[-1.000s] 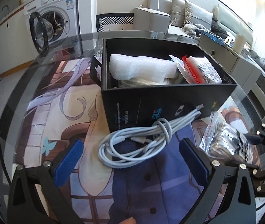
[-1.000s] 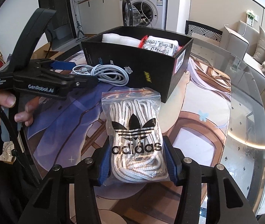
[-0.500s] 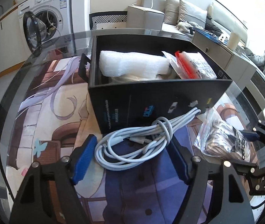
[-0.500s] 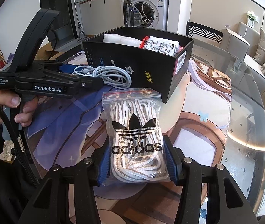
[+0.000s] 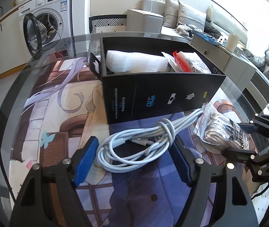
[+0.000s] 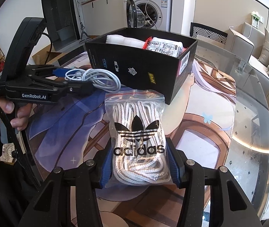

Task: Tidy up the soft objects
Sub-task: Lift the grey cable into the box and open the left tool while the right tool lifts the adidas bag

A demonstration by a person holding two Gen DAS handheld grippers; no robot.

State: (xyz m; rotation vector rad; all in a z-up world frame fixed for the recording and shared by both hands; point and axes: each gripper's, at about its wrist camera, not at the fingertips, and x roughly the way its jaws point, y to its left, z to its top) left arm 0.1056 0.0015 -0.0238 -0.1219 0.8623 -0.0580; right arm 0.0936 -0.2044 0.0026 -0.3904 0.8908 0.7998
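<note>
A coiled white cable point(image 5: 136, 143) lies on the table in front of a black box point(image 5: 159, 98). My left gripper point(image 5: 134, 160) is open, its blue pads on either side of the coil; whether they touch it I cannot tell. A clear Adidas bag of white laces point(image 6: 138, 141) sits between the blue pads of my right gripper point(image 6: 138, 162), which press its sides. The bag also shows in the left wrist view point(image 5: 223, 132). The box point(image 6: 140, 66) holds a white foam roll point(image 5: 136, 61) and a printed packet point(image 6: 165, 46).
The glass table point(image 6: 248, 132) carries a printed anime mat point(image 5: 62, 98). A washing machine point(image 5: 45, 24) with its door open stands behind. A sofa point(image 5: 183, 20) and a low cabinet point(image 5: 227, 56) lie to the right. The left gripper's body point(image 6: 39, 87) sits beside the bag.
My left gripper has moved forward around the white cable coil and its jaws have narrowed toward it. My right gripper stays put on the lace bag.
</note>
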